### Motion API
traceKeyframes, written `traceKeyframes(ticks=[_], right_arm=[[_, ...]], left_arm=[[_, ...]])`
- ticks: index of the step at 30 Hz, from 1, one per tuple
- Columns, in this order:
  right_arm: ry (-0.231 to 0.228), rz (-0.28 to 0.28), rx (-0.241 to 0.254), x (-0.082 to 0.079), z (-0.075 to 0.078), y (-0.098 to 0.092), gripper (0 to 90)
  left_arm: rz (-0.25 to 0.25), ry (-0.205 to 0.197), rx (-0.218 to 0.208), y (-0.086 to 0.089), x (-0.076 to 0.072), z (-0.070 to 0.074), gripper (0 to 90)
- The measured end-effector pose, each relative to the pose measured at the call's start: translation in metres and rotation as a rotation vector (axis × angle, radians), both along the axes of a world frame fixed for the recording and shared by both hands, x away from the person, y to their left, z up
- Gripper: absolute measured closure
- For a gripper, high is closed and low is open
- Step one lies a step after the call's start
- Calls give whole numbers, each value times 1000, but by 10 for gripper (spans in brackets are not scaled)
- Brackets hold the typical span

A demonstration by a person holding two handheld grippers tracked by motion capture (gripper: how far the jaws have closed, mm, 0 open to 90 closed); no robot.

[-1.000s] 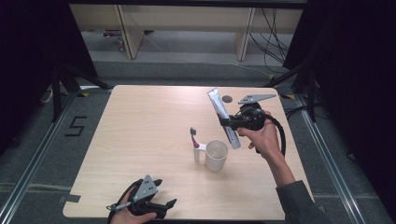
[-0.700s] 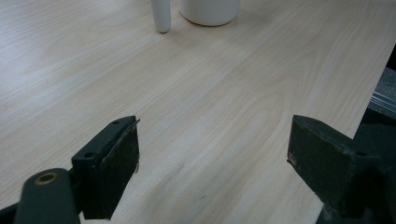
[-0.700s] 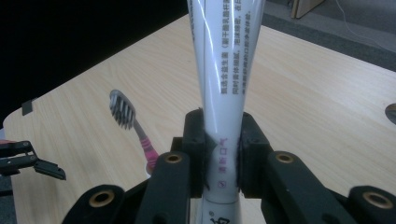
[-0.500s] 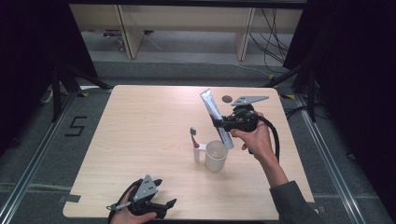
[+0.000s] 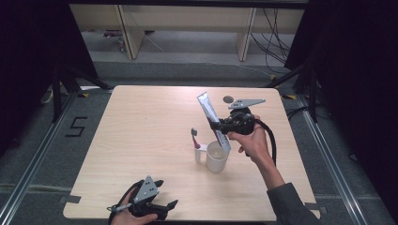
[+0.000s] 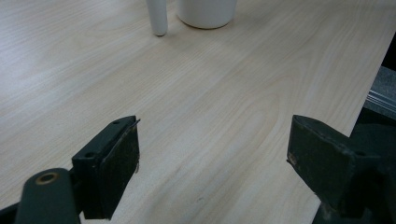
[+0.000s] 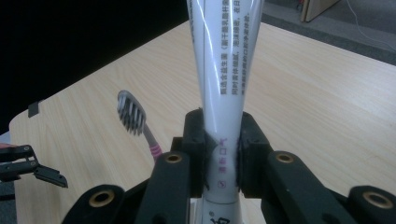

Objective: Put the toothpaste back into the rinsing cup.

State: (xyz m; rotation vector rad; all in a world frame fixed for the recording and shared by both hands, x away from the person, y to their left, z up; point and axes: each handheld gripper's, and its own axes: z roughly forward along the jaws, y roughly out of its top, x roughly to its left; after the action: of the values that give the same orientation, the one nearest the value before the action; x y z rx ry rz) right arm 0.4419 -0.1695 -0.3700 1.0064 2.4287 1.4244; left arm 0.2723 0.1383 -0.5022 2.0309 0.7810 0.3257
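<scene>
White plastic toothpaste tube (image 7: 219, 100) clamped in right gripper (image 5: 219, 125) fingers, tilted above white ceramic mug (image 5: 217, 156) on pale wood counter (image 5: 141, 126); pink-necked toothbrush (image 5: 195, 137) upright beside mug; left gripper (image 6: 212, 175) fingers apart, low at near counter edge

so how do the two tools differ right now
The right tool is shut on the toothpaste tube; the left tool is open with nothing between its jaws. The right tool is held up above the white cup, while the left tool sits low at the table's near edge. Both are hand-held with black jaws.
</scene>
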Motion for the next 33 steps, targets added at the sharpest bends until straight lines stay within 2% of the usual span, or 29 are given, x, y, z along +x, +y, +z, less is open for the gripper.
traceKeyframes(ticks=[5,6,7,8,9,12,13,15,17,18,19,20,23,24,25,27,28,29,32,33], right_arm=[[-21,18,24,0,-7,2,769],[-16,3,17,-1,-8,1,769],[-1,2,31,-2,-10,2,769],[-30,3,13,-1,-11,1,769],[-15,7,30,-2,-13,2,769],[-14,-7,41,-5,-16,2,769],[-39,4,39,-3,-18,1,769],[-11,-7,54,-5,-21,1,769],[-40,-5,43,-3,-24,-1,769],[-14,-11,67,-4,-26,0,769],[-27,-2,64,-4,-27,-1,769],[-19,-6,74,-5,-28,0,769],[-34,-1,77,-5,-31,-1,769],[-42,-7,63,-6,-32,-1,769],[-32,-7,76,-6,-33,-1,769],[-52,1,87,-6,-37,-2,769],[-25,-10,101,-8,-38,-1,769],[-49,-3,90,-7,-40,-2,769],[-43,0,80,-10,-44,1,769],[-63,5,63,-9,-46,0,769]], left_arm=[[-1,-4,10,0,0,1,165],[-3,-3,9,0,0,0,165],[-3,-2,11,0,0,0,165],[-4,-3,13,0,0,0,165],[-4,-4,13,0,0,0,165],[-5,-5,14,0,0,0,165],[-6,-5,15,0,0,0,165],[-4,-6,16,1,0,0,166],[-3,-8,16,1,0,1,166],[-7,-9,19,1,0,1,166],[-7,-8,19,1,0,1,166],[-4,-7,17,0,0,0,166],[-10,-12,18,0,0,0,166],[-16,-15,33,1,0,1,166],[-13,-9,8,0,0,0,166],[-9,-8,19,1,0,1,166],[-10,-8,19,0,0,0,166],[-12,-11,18,0,0,0,166],[-16,-13,41,1,1,1,166],[-16,-13,41,1,0,1,166]])
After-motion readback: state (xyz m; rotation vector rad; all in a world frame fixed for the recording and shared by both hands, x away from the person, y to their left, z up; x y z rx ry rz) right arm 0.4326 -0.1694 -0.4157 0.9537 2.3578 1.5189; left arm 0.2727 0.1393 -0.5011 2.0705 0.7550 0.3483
